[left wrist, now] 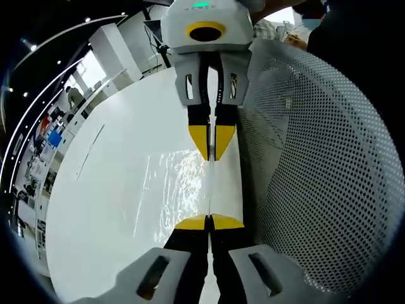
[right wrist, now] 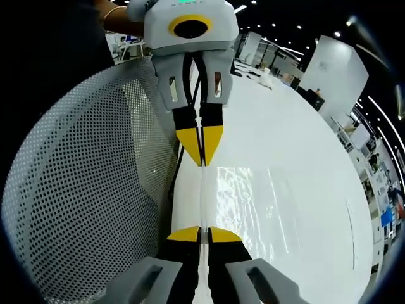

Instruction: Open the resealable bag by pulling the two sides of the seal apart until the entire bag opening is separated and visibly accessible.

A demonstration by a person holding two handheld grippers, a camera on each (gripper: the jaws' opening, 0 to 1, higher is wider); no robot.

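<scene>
Both grippers are pinched closed on the bag's (left wrist: 190, 183) top strip, facing each other along it. In the left gripper view the left gripper (left wrist: 208, 222) clamps the strip at 6 o'clock and the right gripper (left wrist: 211, 140) holds it toward 12; in the right gripper view, the right gripper (right wrist: 203, 234) sits at 6 and the left gripper (right wrist: 199, 149) toward 12. The clear bag hangs over the white table (left wrist: 101, 209), just beside a perforated chair back (left wrist: 316, 158).

The risk, as I judge it: each pair of tips may be gripping both lips together — then pulling only stretches the strip and the seal stays shut. The glossy film could also slip out, or tear.
</scene>
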